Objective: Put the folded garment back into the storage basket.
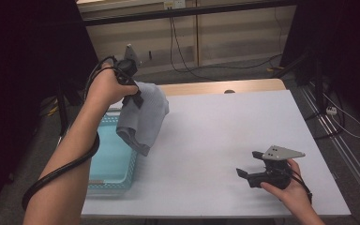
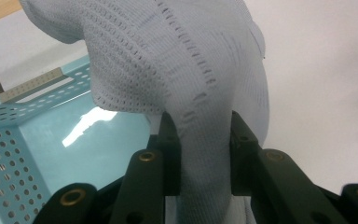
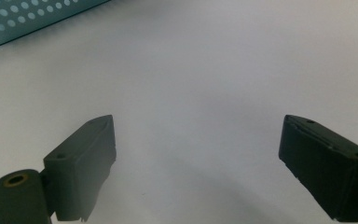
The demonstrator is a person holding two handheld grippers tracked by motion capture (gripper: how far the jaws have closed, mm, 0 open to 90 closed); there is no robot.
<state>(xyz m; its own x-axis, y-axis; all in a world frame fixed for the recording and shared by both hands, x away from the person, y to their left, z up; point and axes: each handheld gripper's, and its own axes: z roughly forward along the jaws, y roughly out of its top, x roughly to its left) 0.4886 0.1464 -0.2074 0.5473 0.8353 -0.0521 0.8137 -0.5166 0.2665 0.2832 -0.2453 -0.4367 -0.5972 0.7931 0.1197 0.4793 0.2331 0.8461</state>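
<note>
I think I am in a lab: black curtains (image 1: 23, 56), loose cables (image 1: 183, 56) on the floor, one white table (image 1: 225, 136).

I am looking past the white table (image 1: 225, 140) with its wooden far edge (image 1: 215, 87) to a grey floor (image 1: 243, 72) where black cables (image 1: 178, 51) are trailing. Pale wood wall panels (image 1: 225, 33) are standing behind, dark curtains (image 1: 23, 51) are flanking both sides.

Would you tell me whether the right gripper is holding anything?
No, the right gripper stands wide open over the bare white table, with nothing between its jaws.
</note>
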